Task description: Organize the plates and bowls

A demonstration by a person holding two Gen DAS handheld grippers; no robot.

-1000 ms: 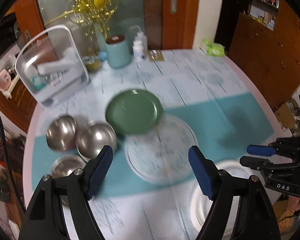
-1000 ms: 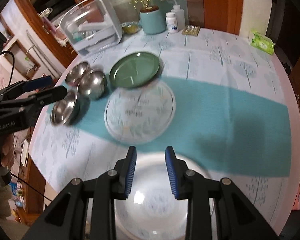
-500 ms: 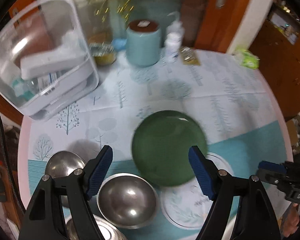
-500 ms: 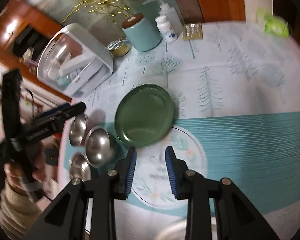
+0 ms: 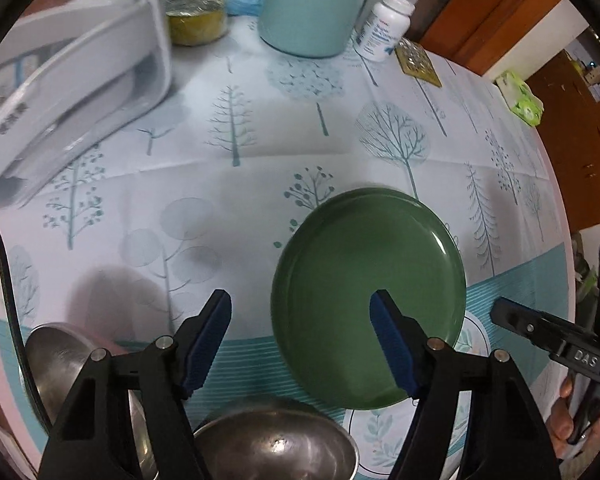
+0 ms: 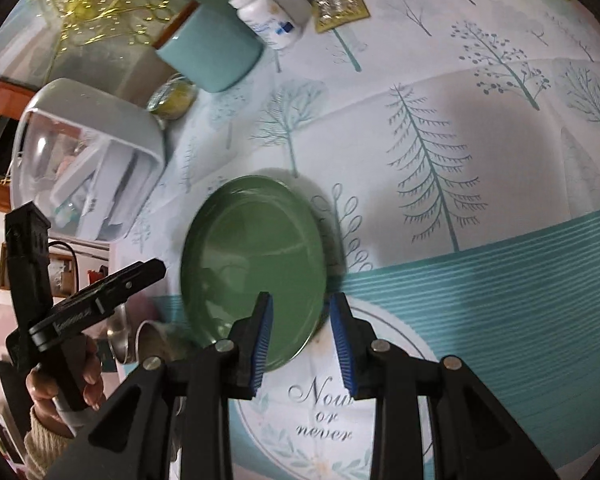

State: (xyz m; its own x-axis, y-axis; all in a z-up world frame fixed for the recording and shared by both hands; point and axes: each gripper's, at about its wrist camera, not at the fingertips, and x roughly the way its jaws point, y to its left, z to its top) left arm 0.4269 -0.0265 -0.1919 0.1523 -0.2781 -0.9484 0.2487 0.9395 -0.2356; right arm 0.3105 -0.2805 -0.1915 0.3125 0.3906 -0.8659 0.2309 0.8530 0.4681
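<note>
green plate [image 5: 368, 304] sits out in the middle of the table [image 5: 260, 152], its near rim overlapping the patterned plate [image 6: 320, 424], likely the next to stack. left gripper [image 5: 300, 340] hangs over its left rim, jaws spread, just been narrowing, nothing between; right gripper [image 6: 302, 340] part-open over the rim, gripping nothing

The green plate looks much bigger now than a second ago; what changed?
Both grippers came forward and down toward the green plate. The left gripper has just been closing a little, nothing between its fingers. The right gripper kept its narrow gap and holds nothing. Plate and steel bowls stayed put.
</note>
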